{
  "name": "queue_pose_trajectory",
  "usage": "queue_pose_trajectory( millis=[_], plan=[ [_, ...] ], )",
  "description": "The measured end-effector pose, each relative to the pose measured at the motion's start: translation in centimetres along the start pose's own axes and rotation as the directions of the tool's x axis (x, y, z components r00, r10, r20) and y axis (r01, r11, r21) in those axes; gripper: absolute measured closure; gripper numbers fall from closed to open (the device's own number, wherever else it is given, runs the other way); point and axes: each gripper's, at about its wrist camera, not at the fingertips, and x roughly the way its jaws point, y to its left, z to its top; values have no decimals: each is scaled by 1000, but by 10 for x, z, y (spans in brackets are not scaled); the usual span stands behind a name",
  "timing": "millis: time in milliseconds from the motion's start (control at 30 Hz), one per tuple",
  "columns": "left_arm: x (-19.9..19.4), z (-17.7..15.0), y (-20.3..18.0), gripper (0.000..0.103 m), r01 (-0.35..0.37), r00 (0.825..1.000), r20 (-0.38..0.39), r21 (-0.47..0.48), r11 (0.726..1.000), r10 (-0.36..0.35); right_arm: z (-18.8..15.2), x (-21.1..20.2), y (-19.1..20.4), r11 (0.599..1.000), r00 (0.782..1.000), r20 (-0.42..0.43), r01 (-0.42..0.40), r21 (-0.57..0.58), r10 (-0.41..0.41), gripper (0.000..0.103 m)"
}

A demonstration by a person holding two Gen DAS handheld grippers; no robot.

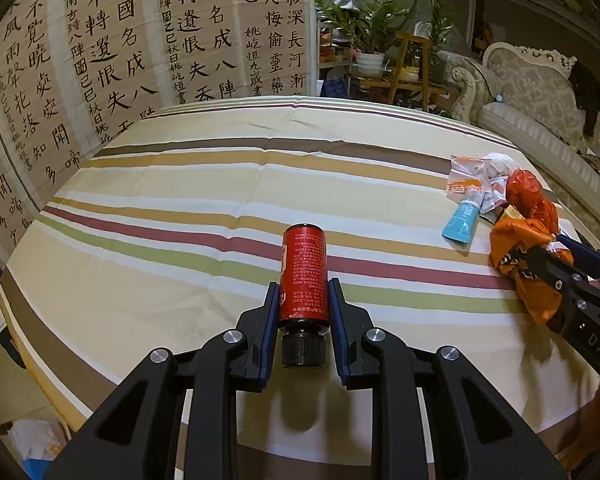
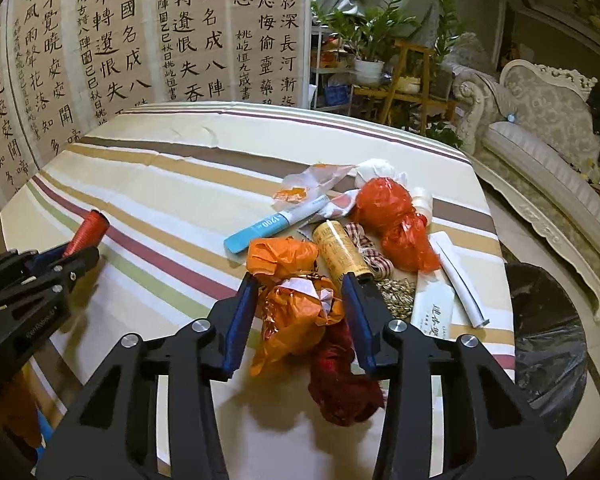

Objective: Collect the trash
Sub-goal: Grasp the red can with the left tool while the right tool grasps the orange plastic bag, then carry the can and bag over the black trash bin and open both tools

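My left gripper (image 1: 304, 283) is shut on a red bottle (image 1: 303, 264) with a black cap, held above the striped tablecloth (image 1: 180, 184); it also shows in the right wrist view as the red bottle (image 2: 89, 229) in the left gripper (image 2: 80, 249). My right gripper (image 2: 299, 278) has its blue pads against both sides of a crumpled orange plastic bag (image 2: 288, 312), with a dark red wad (image 2: 342, 376) hanging beneath. In the left wrist view the right gripper (image 1: 540, 249) sits on that orange bag (image 1: 516, 248) at the table's right edge.
A trash pile lies beyond the right gripper: a blue tube (image 2: 268, 224), a red plastic bag (image 2: 392, 216), a yellow cylinder (image 2: 340, 252), white paper packets (image 2: 434, 300), and scattered seeds (image 2: 398, 296). A black-lined bin (image 2: 548, 336) stands right of the table, and a sofa (image 2: 540, 140) behind it.
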Motion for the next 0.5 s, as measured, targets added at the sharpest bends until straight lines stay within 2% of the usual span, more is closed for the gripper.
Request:
queue_pose_trajectory(
  millis=[233,500],
  plan=[
    [-5,1,-5,78,22,1000,21,-7,1000,-22,4,-17,-3,1000,998,59,0,10,-1,66],
    [-21,7,-28,78,70,994,83,5,998,-70,3,-46,-38,997,992,108,52,62,-58,66]
  ],
)
